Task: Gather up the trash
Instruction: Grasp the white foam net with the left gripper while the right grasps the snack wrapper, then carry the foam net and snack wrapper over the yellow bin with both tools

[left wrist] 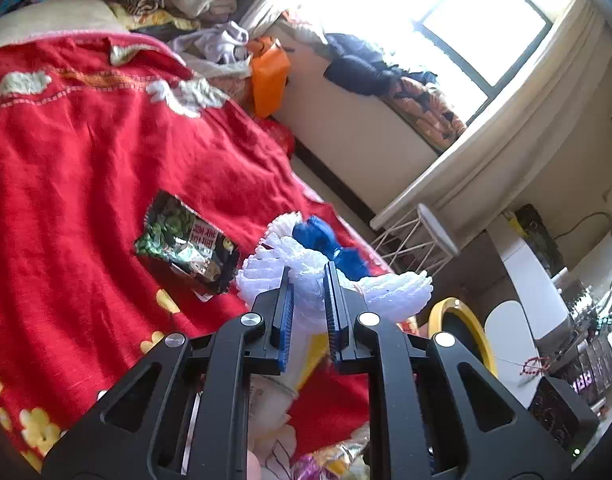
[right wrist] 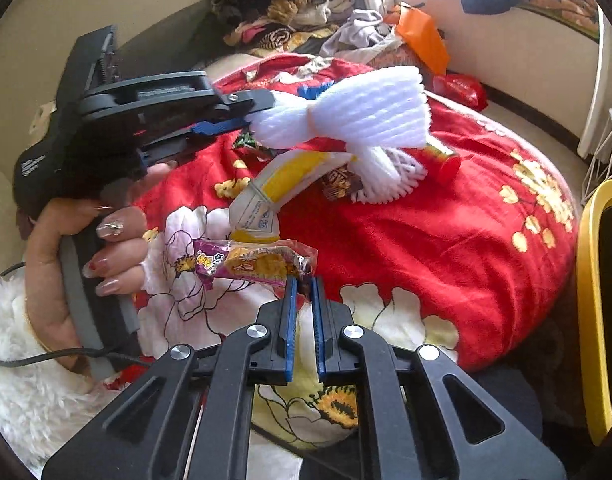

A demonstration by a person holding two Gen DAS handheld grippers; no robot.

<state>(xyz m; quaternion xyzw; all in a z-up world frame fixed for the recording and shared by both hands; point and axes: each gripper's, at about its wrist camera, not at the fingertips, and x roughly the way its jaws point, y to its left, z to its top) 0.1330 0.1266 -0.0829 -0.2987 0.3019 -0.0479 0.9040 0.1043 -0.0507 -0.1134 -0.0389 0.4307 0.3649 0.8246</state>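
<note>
Nearest to us, the right tool (right wrist: 302,280) is pinching the crinkled end of a purple-and-yellow snack wrapper (right wrist: 254,266), which trails away to the left of its tips over the bed (right wrist: 445,248). The left tool (left wrist: 309,276) is clamped on the waist of a white foam fruit net (left wrist: 306,276); in the right wrist view that net (right wrist: 369,120) hangs clear of the blanket beyond the left tool's tips (right wrist: 258,114), so we judge it lifted.

So two pieces are in hand, and neither is binned yet. A yellow-rimmed bin (right wrist: 593,300) stands off to the right of the right tool, beside the bed, and we take it as the likely drop point.

More is left farther out. Just past the right tool's wrapper lies a yellow-and-white packet (right wrist: 266,196), then a small brown wrapper (right wrist: 339,184) and a second white net (right wrist: 385,176), with a red-capped tube (right wrist: 445,158) beyond them. To the left of the left tool sits a dark green snack bag (left wrist: 186,240); a blue scrap (left wrist: 325,240) lies just beyond its net.

We judge the task under way, with most pickups still ahead.
</note>
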